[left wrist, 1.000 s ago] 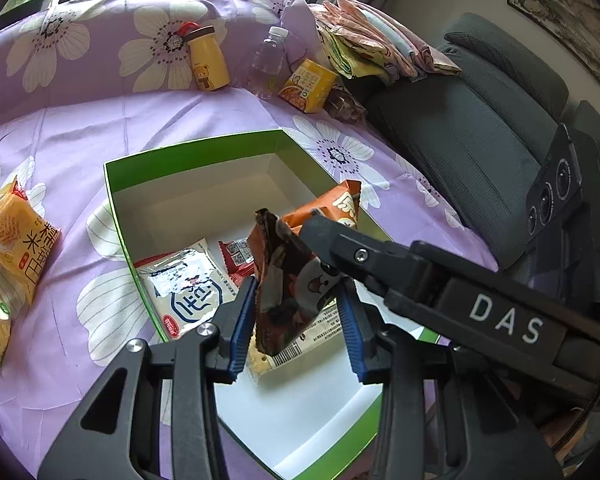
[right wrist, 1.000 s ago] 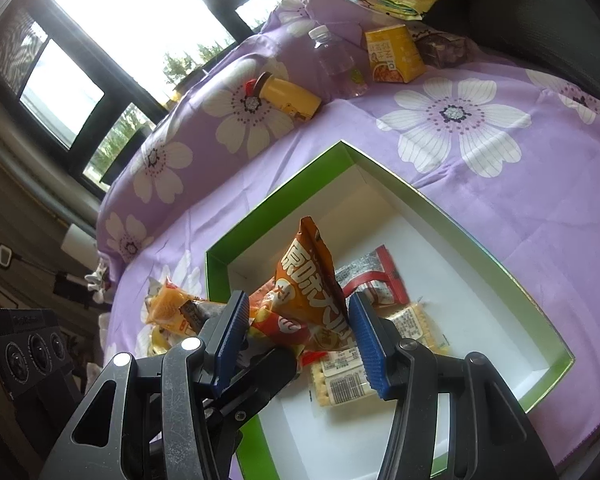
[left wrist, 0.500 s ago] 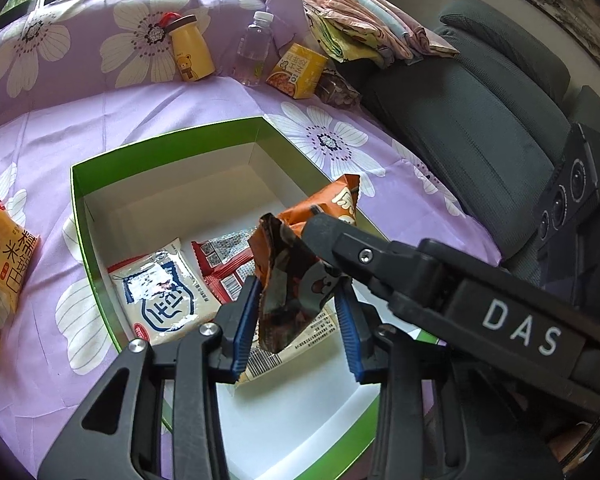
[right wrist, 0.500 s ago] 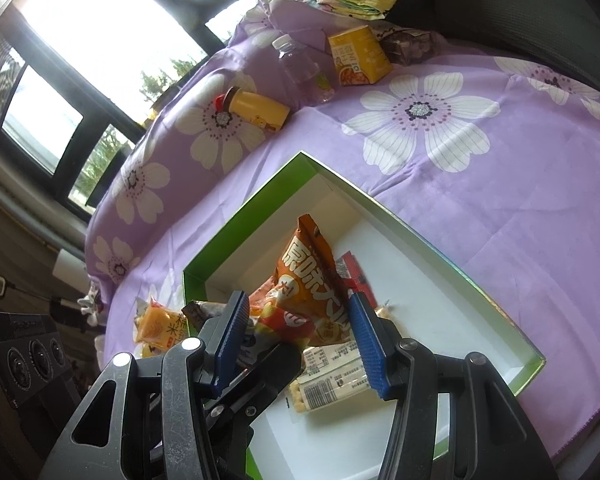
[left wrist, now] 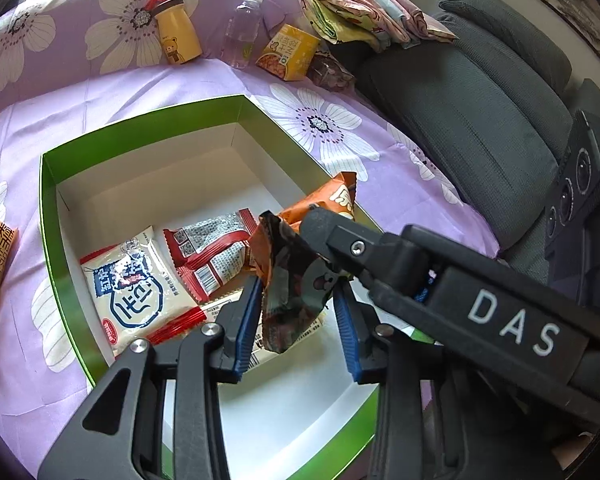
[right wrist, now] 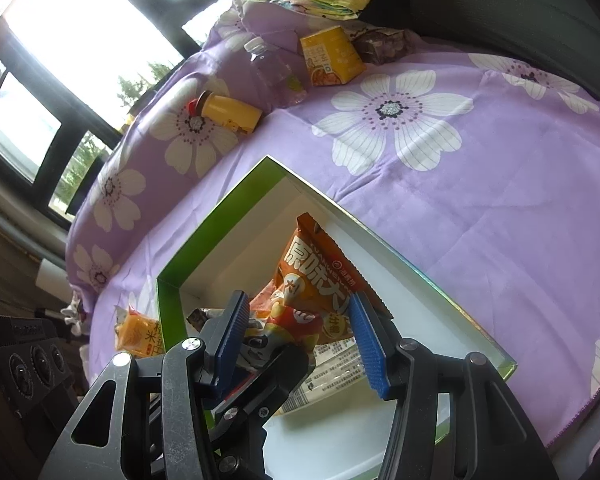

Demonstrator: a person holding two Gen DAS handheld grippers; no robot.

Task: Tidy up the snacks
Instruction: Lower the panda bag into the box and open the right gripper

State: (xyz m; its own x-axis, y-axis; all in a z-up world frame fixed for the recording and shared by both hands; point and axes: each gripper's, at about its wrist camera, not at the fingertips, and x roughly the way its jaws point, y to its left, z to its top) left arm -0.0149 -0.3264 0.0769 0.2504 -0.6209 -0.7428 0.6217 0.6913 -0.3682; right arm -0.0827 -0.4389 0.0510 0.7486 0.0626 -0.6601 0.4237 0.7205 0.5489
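**Both grippers over the box, each with a packet**

Left wrist: left gripper (left wrist: 300,316) nearly closed, pads pinching a dark packet (left wrist: 296,280) that hangs above the near right part of the green box (left wrist: 48,216). Right gripper's arm crosses from the right, just behind it. White packet (left wrist: 136,296) and red packet (left wrist: 216,248) lie flat in the box, to the left.

Right wrist: right gripper (right wrist: 300,332) partly open, clamped on an orange packet (right wrist: 320,280), upright over the box (right wrist: 216,216). Yellow packet (right wrist: 140,332) lies outside, far left.
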